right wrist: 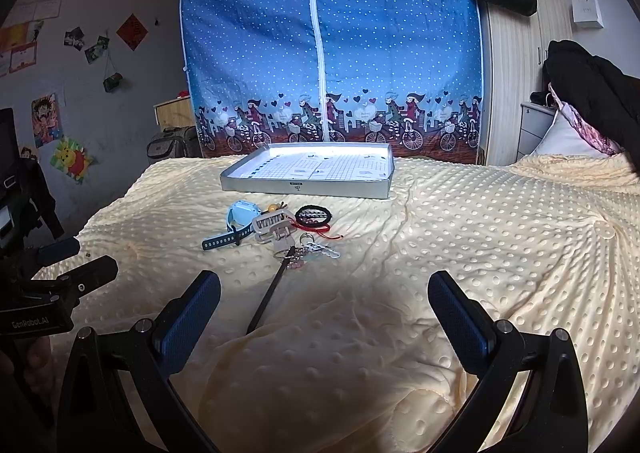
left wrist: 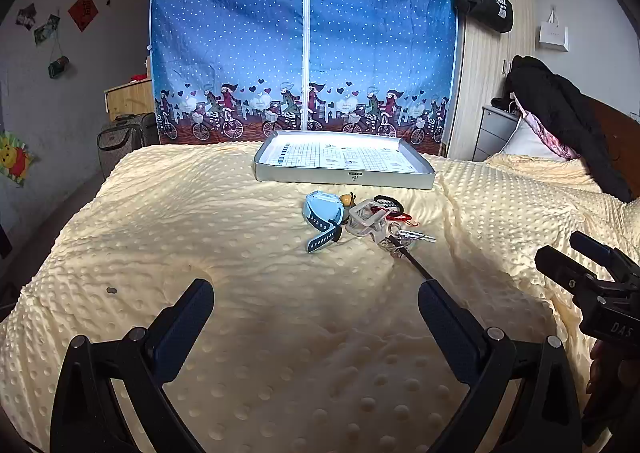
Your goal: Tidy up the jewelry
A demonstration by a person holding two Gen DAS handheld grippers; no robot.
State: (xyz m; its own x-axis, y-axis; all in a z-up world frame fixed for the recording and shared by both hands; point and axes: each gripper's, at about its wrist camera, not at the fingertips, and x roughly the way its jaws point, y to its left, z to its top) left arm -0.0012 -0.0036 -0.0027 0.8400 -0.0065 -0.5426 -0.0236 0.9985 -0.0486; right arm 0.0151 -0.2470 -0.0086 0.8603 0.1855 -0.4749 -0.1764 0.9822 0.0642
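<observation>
- Both grippers hang low over the near part of the bed with nothing between their fingers: the left gripper (left wrist: 316, 303) has its jaws spread wide, and the right gripper (right wrist: 324, 295) is just as wide apart
- Neither touches the jewelry; each sits well short of the pile, which suits an approach not yet begun
- Jewelry lies in one loose heap on the cream blanket (right wrist: 500, 237), just in front of the tray: a blue watch (left wrist: 322, 213) on the left, a clear plastic clasp piece (left wrist: 366, 219) in the middle, a dark bracelet with red cord (right wrist: 314, 217) behind, and a key ring cluster (right wrist: 304, 249) nearest
- From that cluster a thin black strap (right wrist: 268, 293) runs toward the right gripper, probably the easiest piece to reach first
- Behind the heap, the shallow grey tray (left wrist: 344, 177) looks empty, with a printed grid sheet in it, so it is likely where the pieces should go
</observation>
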